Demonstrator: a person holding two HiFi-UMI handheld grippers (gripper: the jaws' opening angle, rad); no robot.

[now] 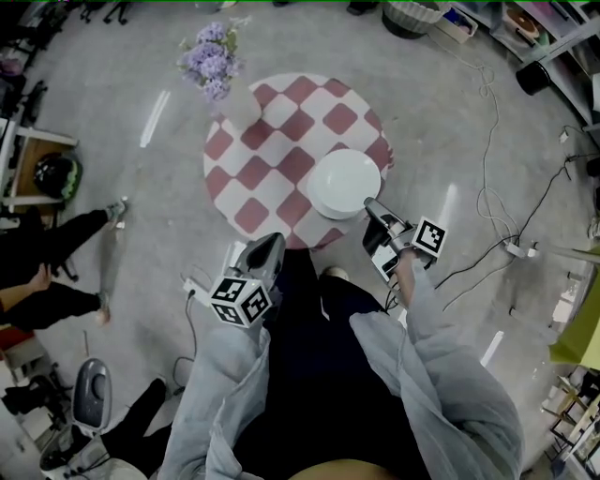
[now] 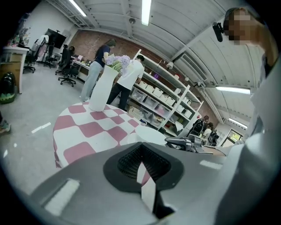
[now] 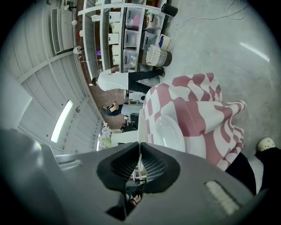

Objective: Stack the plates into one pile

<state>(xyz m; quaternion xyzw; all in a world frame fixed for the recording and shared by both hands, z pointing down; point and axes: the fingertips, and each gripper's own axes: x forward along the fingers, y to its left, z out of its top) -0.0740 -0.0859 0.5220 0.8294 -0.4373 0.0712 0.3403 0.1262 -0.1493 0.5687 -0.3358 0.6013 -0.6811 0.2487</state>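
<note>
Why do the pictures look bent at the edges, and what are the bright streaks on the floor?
Left and right gripper views: wide-angle lens, hence dark round corners and bowed shelves. Head view: the floor streaks look like reflected ceiling lights.

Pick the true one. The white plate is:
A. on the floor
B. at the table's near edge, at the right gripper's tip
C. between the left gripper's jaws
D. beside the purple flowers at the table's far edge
B: the head view shows the white plate at the near edge of the checked table, with the right gripper shut on its rim, well away from the purple flowers.
</note>
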